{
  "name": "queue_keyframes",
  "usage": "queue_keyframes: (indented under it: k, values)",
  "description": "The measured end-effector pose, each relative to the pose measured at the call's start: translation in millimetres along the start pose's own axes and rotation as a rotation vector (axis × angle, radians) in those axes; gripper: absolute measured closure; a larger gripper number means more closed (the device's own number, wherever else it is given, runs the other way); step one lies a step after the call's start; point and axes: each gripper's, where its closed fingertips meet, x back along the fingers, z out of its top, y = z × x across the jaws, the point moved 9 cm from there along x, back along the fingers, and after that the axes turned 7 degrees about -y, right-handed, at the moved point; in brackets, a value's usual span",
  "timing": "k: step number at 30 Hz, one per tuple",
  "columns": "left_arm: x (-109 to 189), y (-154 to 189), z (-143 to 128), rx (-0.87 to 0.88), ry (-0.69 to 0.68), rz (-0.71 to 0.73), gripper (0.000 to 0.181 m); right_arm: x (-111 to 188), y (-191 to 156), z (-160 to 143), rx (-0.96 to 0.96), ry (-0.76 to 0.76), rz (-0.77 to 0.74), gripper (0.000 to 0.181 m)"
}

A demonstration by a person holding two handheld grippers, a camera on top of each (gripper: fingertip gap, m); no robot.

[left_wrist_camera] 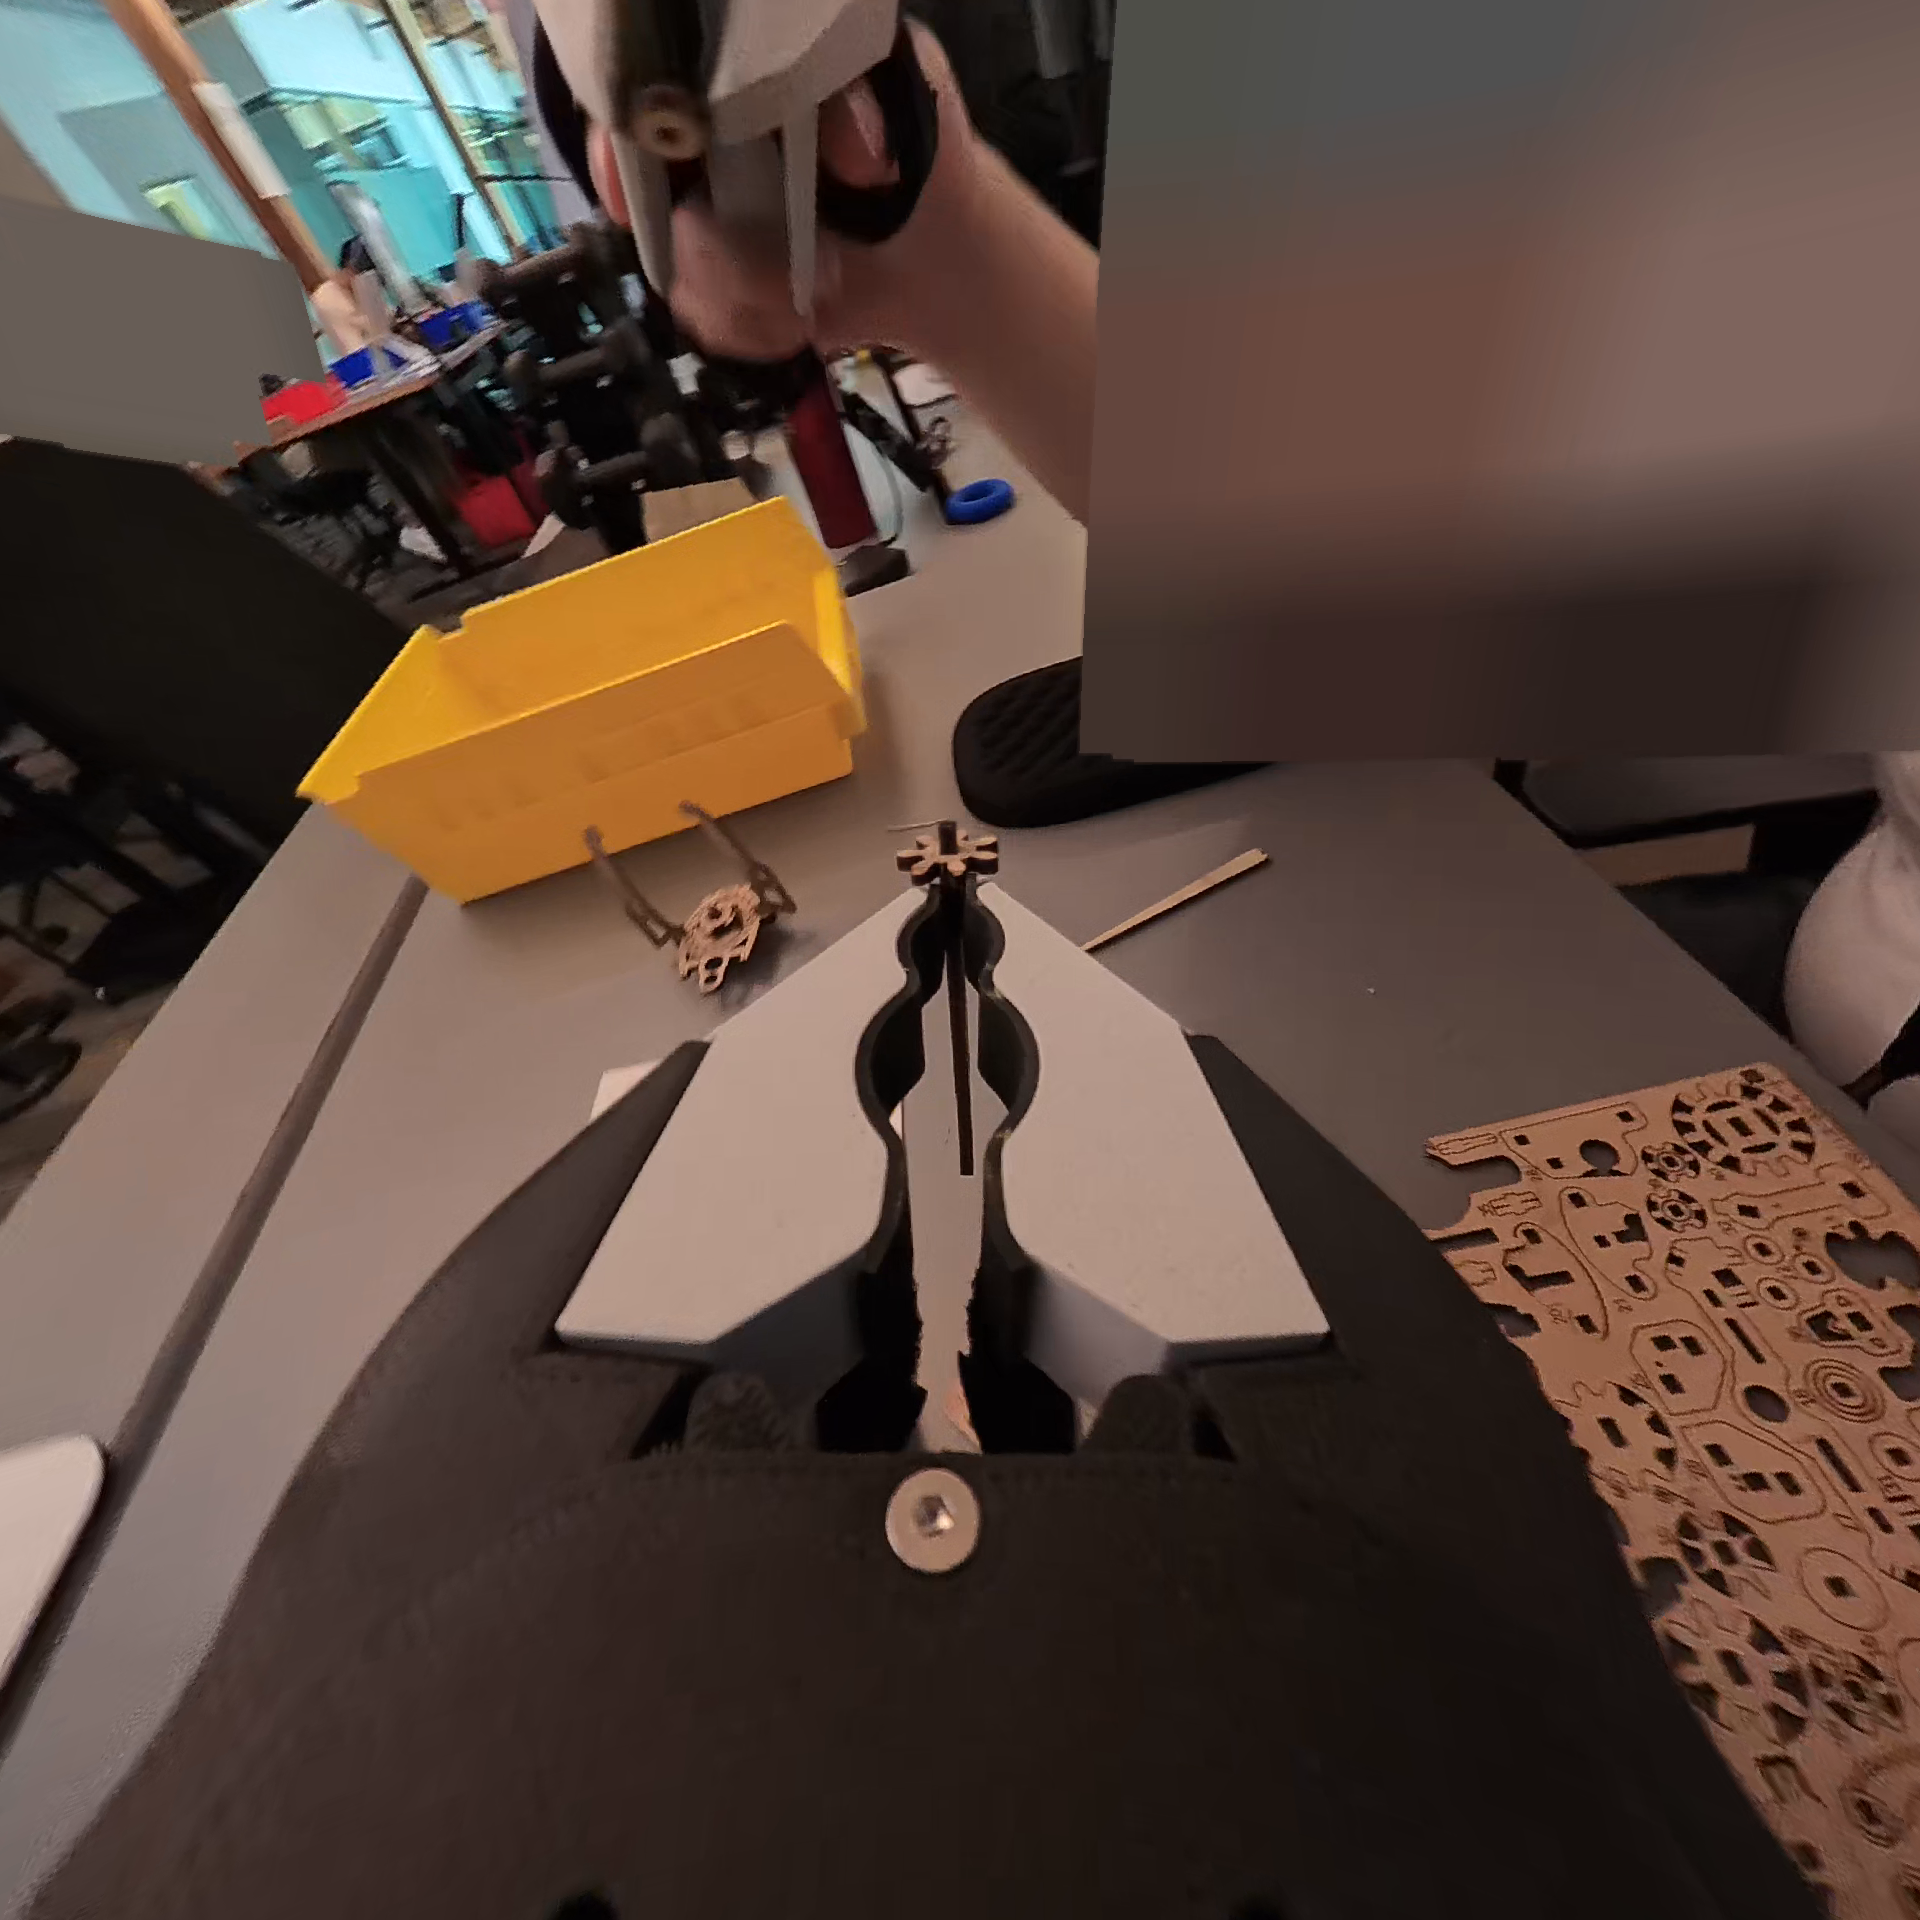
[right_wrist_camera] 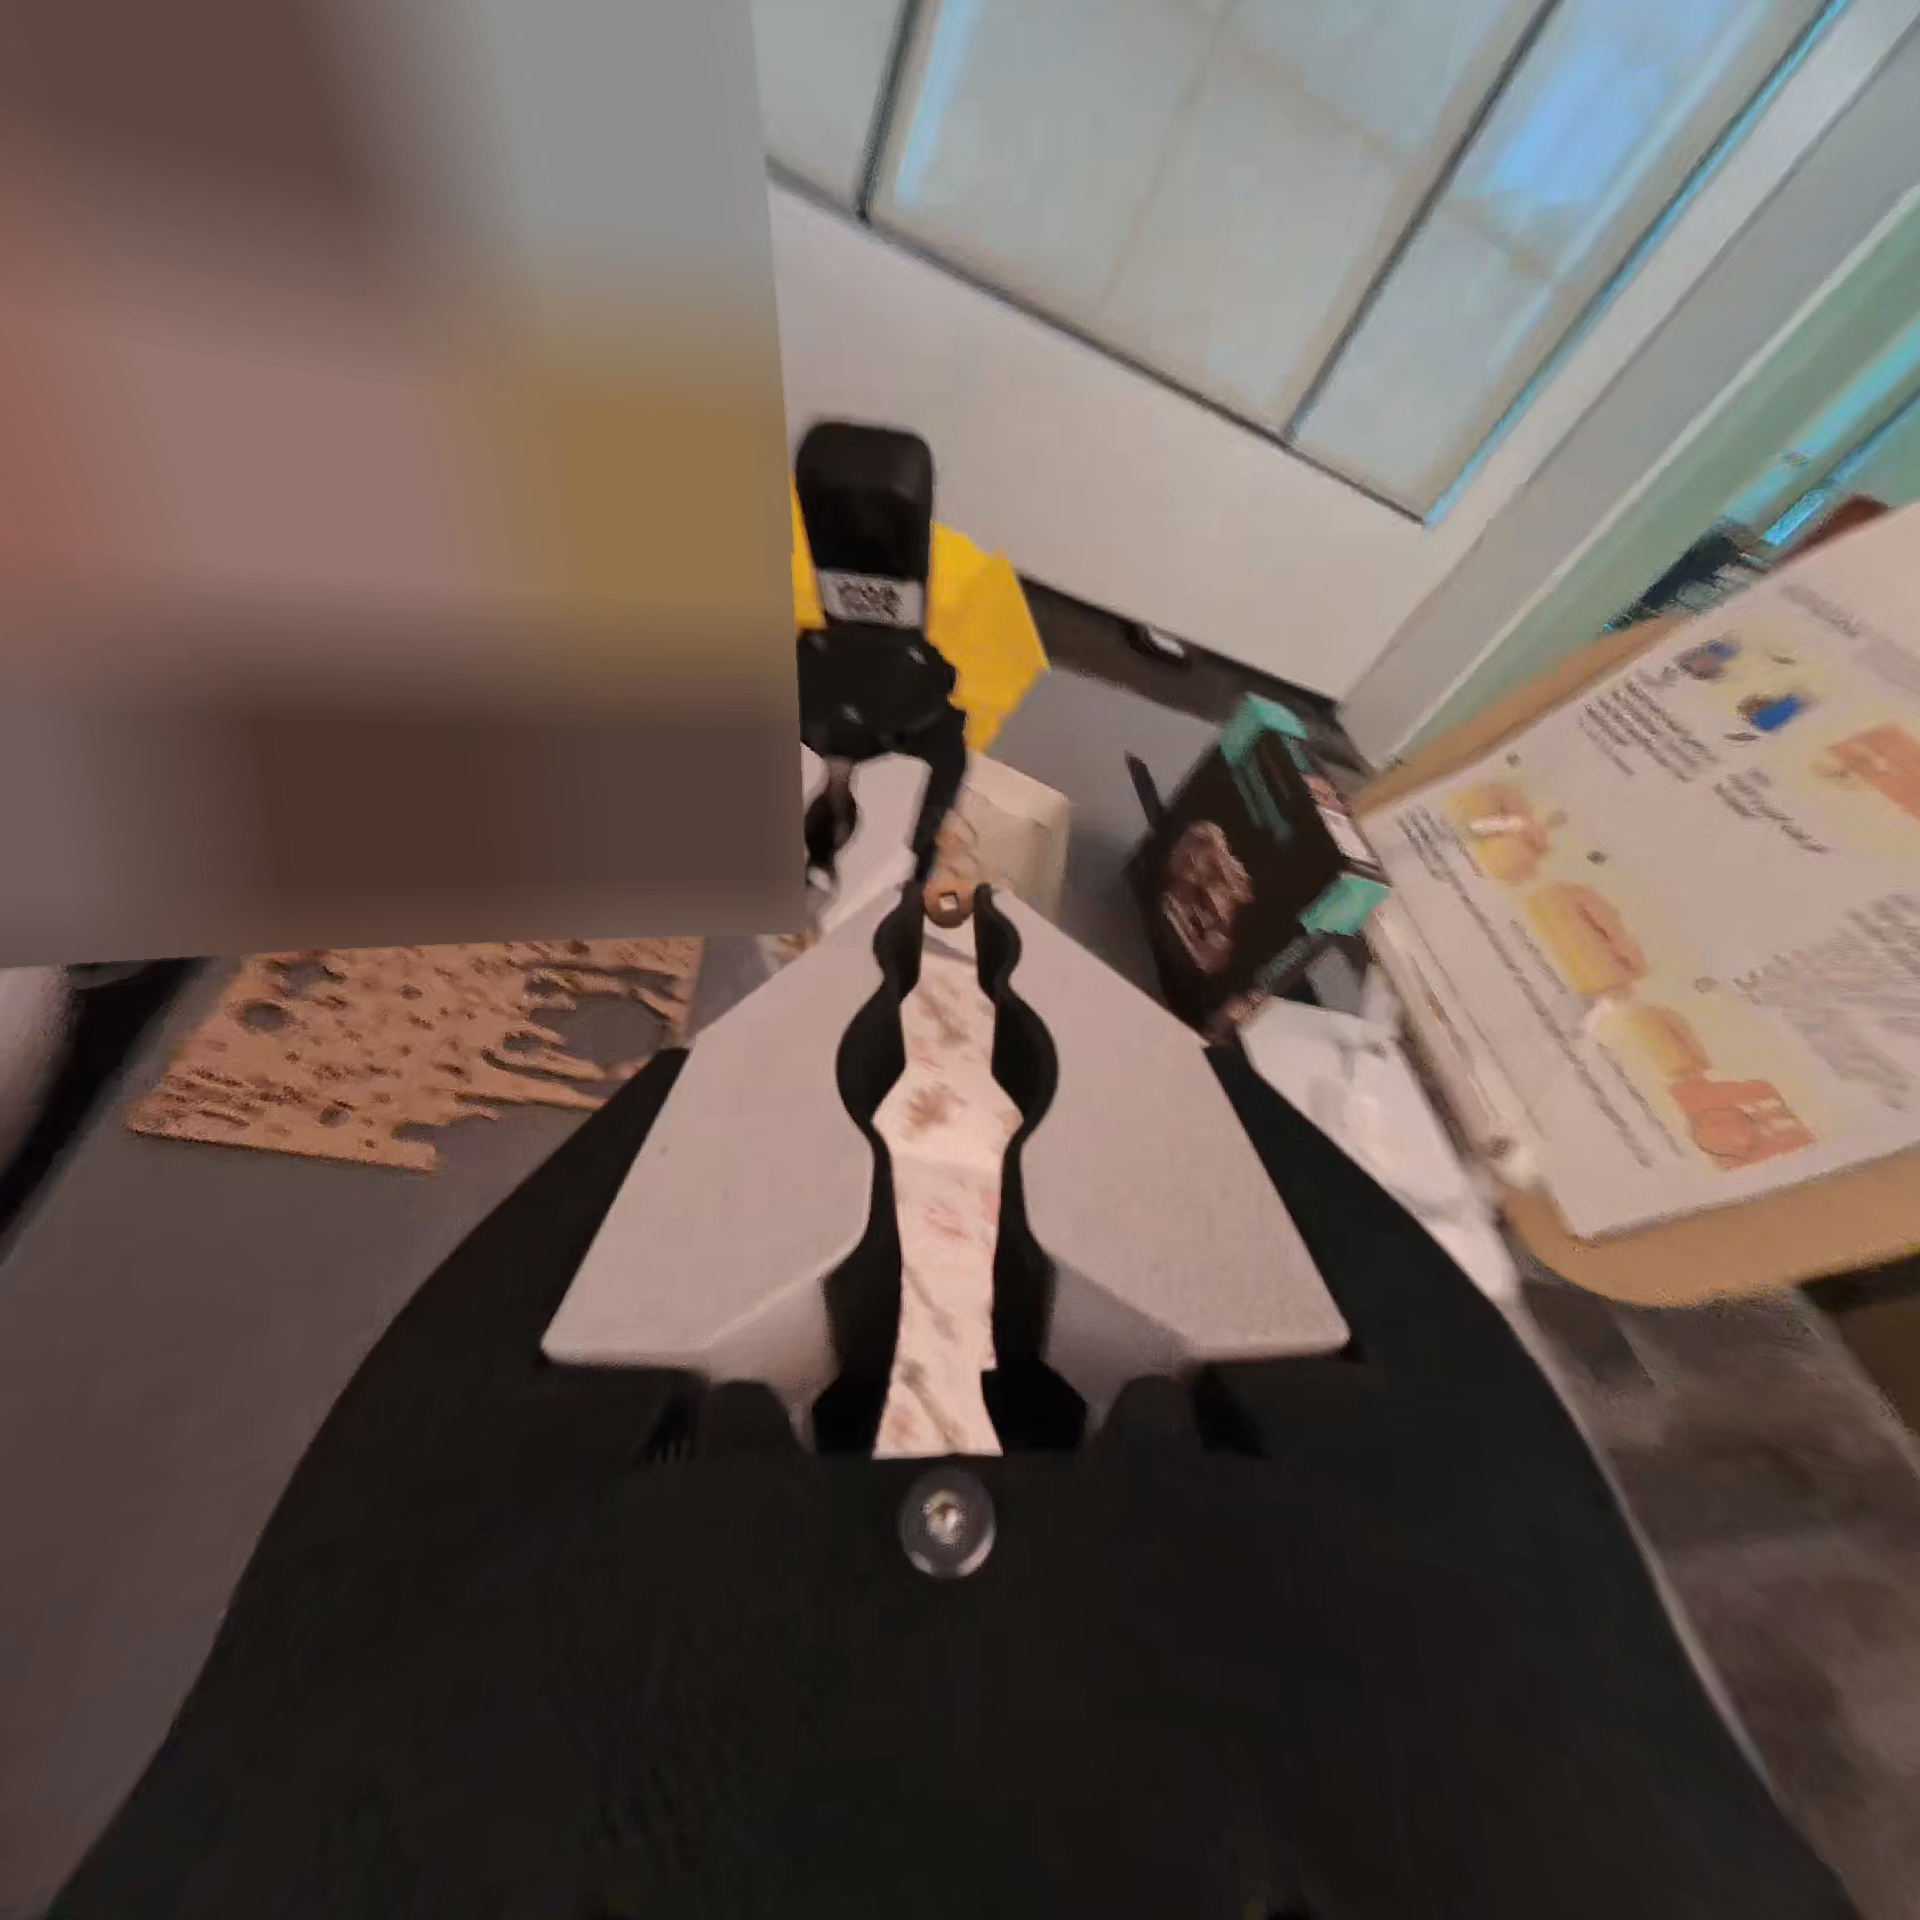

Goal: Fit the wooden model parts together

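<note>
My left gripper is shut on a thin dark wooden stick that carries a small wooden gear just past the fingertips, held above the grey table. A partly built wooden assembly lies on the table to its left. My right gripper is shut on a small round wooden piece at its tips. It also shows in the left wrist view, raised high and blurred. The left gripper shows beyond it in the right wrist view.
A yellow bin stands behind the assembly. A laser-cut wooden sheet lies at the right and also shows in the right wrist view. A thin wooden strip lies ahead. A black box and an instruction sheet are at the right. There is about 12 cm between the tips of the two grippers. It is some 25 cm from my left tips to the partly built wooden assembly.
</note>
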Motion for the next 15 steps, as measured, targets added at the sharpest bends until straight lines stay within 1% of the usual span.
queue_keyframes:
  k: [1, 3, 5, 6, 8, 10, 13, 15]
  values:
    - [4.0, 0.6, -3.9, 0.021, 0.009, 0.004, 0.181, -3.6, 3.2, 1.1, 0.057, -0.068, -0.031, 0.173]
    - [10.7, 1.8, -11.1, 0.042, 0.031, 0.008, 0.181, -12.8, -0.5, -0.4, 0.21, -0.196, 0.005, 0.173]
    - [13.6, -1.9, -13.9, 0.059, 0.037, 0.024, 0.181, -19.2, -0.9, -2.6, 0.332, -0.261, 0.024, 0.173]
    - [13.8, -4.1, -14.7, 0.08, 0.038, 0.023, 0.181, -20.5, 0.7, -4.7, 0.35, -0.284, 0.043, 0.173]
    - [12.2, -5.9, -18.1, 0.111, 0.043, 0.006, 0.181, -20.2, 6.8, -10.8, 0.305, -0.283, 0.075, 0.173]
    - [10.3, -6.9, -22.8, 0.115, 0.029, 0.014, 0.181, -20.1, 11.6, -21.9, 0.259, -0.228, 0.123, 0.173]
    - [7.6, -9.1, -27.7, 0.115, -0.001, 0.019, 0.181, -24.9, 19.2, -41.1, 0.224, -0.266, 0.162, 0.173]
    - [3.9, -12.8, -29.4, 0.132, -0.012, 0.002, 0.181, -30.1, 19.4, -45.3, 0.225, -0.254, 0.202, 0.173]
